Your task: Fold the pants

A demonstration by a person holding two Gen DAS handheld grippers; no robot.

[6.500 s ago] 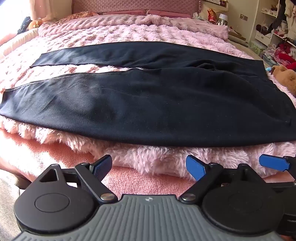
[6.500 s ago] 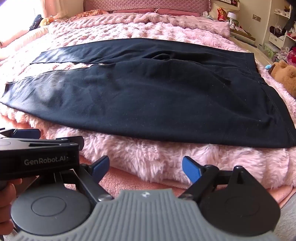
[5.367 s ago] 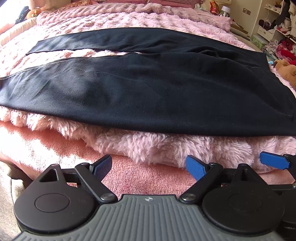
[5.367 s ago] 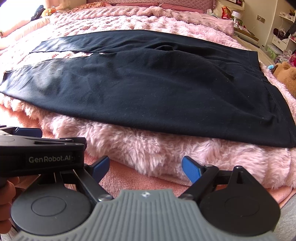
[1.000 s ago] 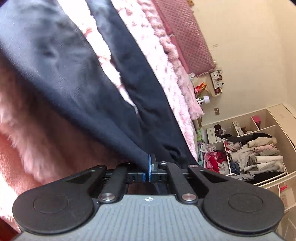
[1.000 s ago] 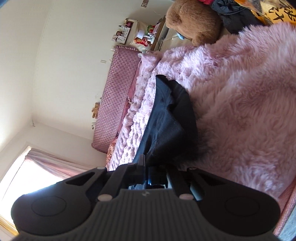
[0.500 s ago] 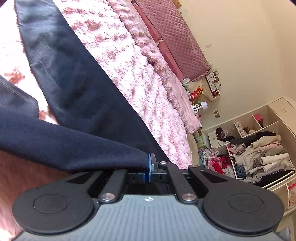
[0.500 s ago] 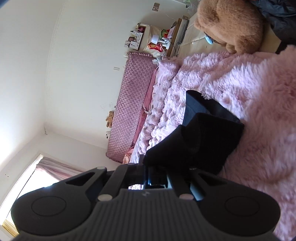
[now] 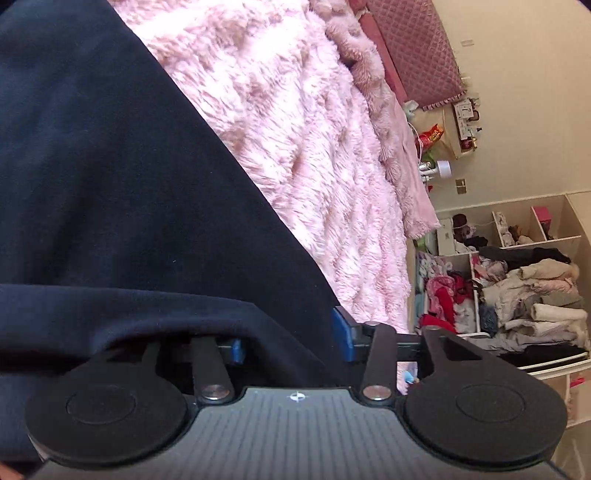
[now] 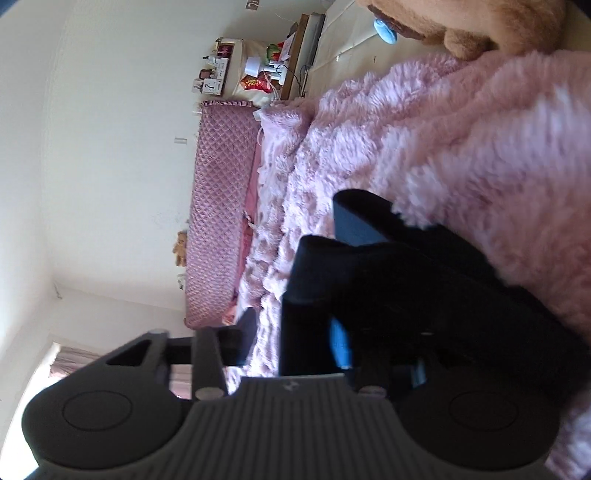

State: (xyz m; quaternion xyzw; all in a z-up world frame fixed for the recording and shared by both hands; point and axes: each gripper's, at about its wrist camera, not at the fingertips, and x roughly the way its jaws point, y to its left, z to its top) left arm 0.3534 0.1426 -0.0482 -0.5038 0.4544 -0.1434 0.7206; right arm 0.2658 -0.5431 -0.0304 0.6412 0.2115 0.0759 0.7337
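Dark navy cloth fills the left wrist view from 12 o'clock round to 9: the pants [image 9: 110, 177] lie folded on the pink fluffy blanket [image 9: 295, 122] of the bed, a doubled edge sagging over the left gripper [image 9: 291, 341]. Its jaws are opening; the blue pads stand apart with cloth loose between them (one pad half hidden under the fold), and neither presses on it.

In the right wrist view, rolled onto its side, the pants [image 10: 388, 280] run from the centre towards 4 o'clock across the same blanket [image 10: 480, 140]. The right gripper [image 10: 291, 343] is opening too, its fingers wide apart, and a flap of the dark cloth hangs between them, draped over the blue pad at 5 o'clock without being pinched.

A quilted headboard [image 10: 218, 206] stands at 9 o'clock, a brown plush toy [image 10: 461, 22] at 1 o'clock. In the left view, open shelves [image 9: 517, 288] stuffed with clothes sit at 3 o'clock.
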